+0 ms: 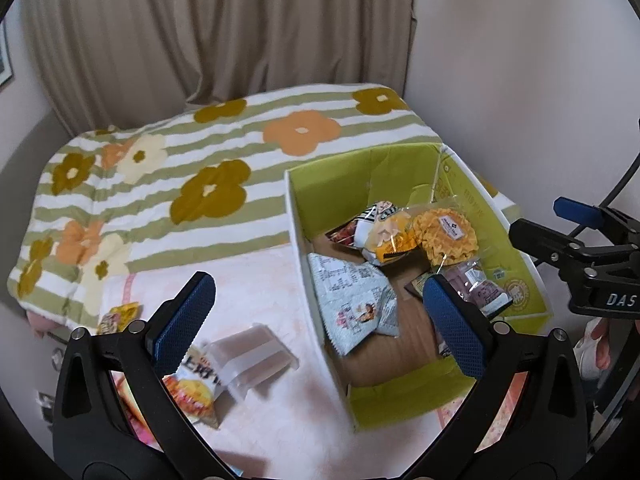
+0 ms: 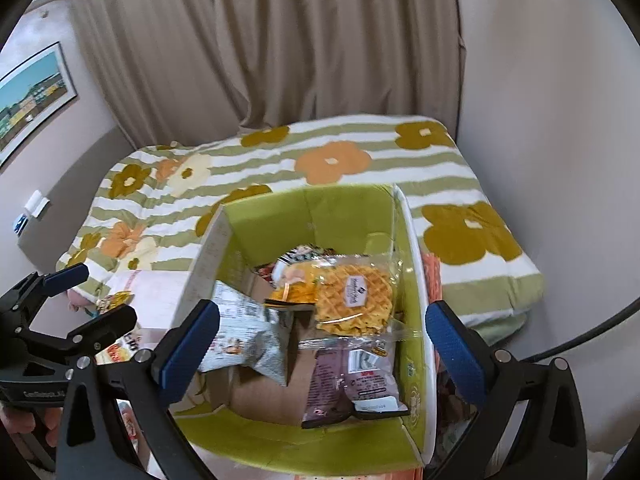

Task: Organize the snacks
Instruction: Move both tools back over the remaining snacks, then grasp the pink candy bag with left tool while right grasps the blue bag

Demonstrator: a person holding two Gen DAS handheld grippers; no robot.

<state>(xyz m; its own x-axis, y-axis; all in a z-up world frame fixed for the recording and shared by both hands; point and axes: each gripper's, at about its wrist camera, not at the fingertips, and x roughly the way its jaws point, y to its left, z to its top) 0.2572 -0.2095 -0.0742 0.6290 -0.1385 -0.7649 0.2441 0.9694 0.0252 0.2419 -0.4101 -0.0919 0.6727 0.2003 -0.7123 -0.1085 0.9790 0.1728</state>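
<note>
A green cardboard box (image 1: 332, 188) (image 2: 344, 208) sits on the bed and holds several snacks: a wrapped waffle (image 1: 446, 236) (image 2: 352, 300), a white-blue chip bag (image 1: 356, 300) (image 2: 244, 340), a purple packet (image 1: 480, 288) (image 2: 352, 384) and a yellow packet (image 1: 390, 236). Left of the box lie a clear plastic wrapped snack (image 1: 252, 356) and an orange snack bag (image 1: 196, 388). My left gripper (image 1: 316, 308) is open and empty above the box's left wall. My right gripper (image 2: 320, 336) is open and empty over the box.
A striped flowered blanket (image 1: 200, 160) covers the bed behind the box, with a pale pink towel (image 1: 256, 280) under the snacks. A small yellow packet (image 1: 118, 316) lies at the left. Beige curtains (image 1: 220, 20) and walls close the back and right.
</note>
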